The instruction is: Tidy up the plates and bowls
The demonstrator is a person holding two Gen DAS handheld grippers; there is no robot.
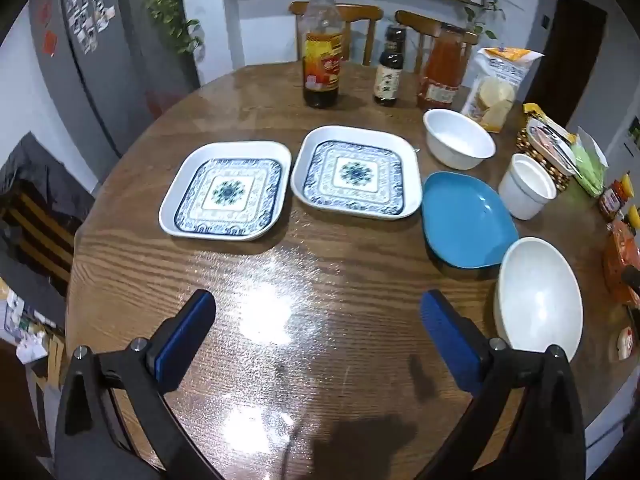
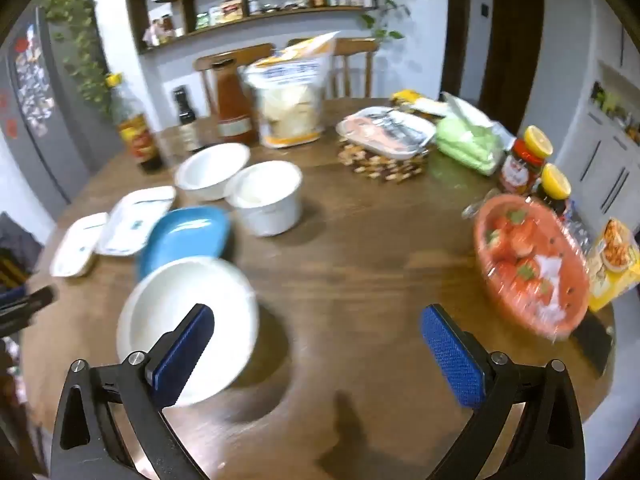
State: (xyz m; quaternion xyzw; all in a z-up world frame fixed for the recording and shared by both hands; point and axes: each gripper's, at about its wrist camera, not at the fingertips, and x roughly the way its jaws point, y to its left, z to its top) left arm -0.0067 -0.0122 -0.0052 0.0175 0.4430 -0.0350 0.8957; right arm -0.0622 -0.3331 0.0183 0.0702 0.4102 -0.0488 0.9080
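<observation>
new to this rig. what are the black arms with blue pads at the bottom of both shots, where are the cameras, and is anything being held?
No robot: a person holds a two-finger gripper in each hand, each with a fisheye camera looking along its fingers. One picture is the left gripper, the other the right gripper. Both are open and hold nothing. On the round wooden table lie two patterned square plates, a blue dish, a large white bowl, a smaller white bowl and a white cup, plus bottles and groceries.
</observation>
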